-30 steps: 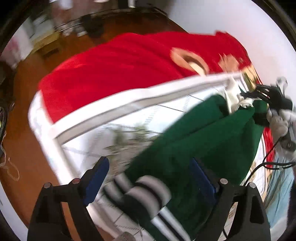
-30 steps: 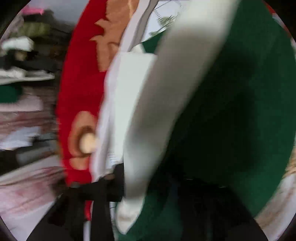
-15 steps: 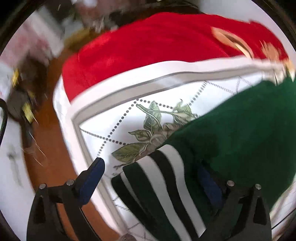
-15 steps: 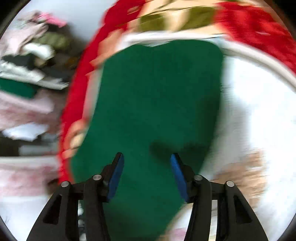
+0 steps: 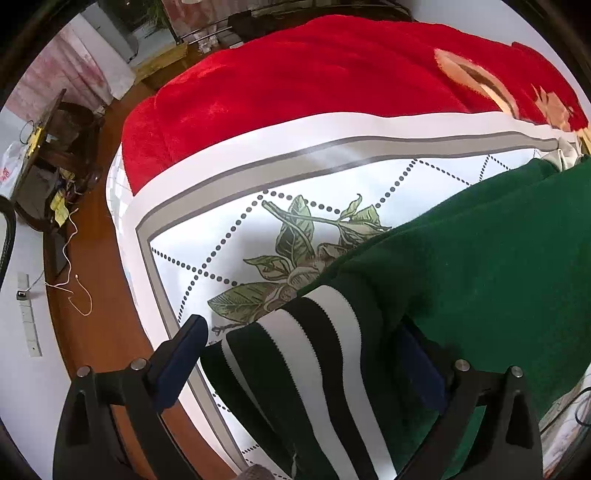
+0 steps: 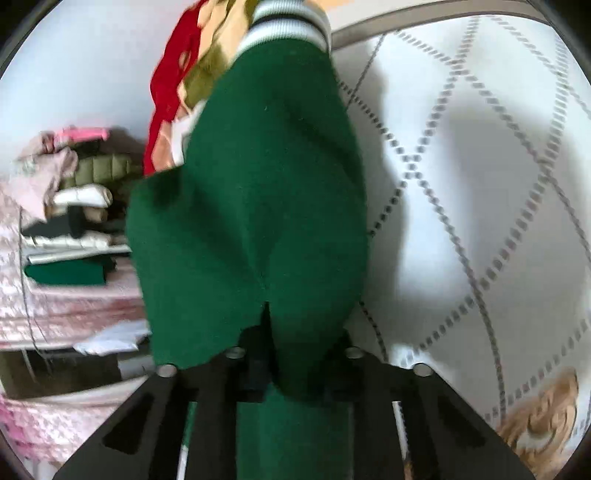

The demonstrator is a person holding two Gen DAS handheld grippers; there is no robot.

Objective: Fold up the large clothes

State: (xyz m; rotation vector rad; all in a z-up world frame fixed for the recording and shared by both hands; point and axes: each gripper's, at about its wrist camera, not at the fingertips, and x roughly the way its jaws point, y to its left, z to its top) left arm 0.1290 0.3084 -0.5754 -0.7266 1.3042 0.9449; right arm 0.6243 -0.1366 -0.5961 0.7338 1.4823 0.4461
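Note:
A dark green sweater (image 5: 480,277) with a black-and-white striped band (image 5: 314,350) lies on a white bed cover with a leaf print (image 5: 258,177). My left gripper (image 5: 301,332) points down over the striped band. It is open wide, and the band lies between its fingers; the right pad is hidden behind green cloth. In the right wrist view the sweater (image 6: 251,184) stretches away to its striped band (image 6: 288,22). The jaws of my right gripper (image 6: 291,362) are closing, with a pinched fold of green cloth between the pads.
A red plush blanket (image 5: 314,74) covers the far part of the bed. A wooden floor (image 5: 99,295) with a loose cord (image 5: 74,291) and a dark cabinet (image 5: 48,155) lies left of the bed. A stack of folded clothes (image 6: 74,221) sits beside the bed.
My left gripper sank toward the striped band and its fingers spread wider. My right gripper swept across the sweater, stood open above it, and has now closed on the green cloth.

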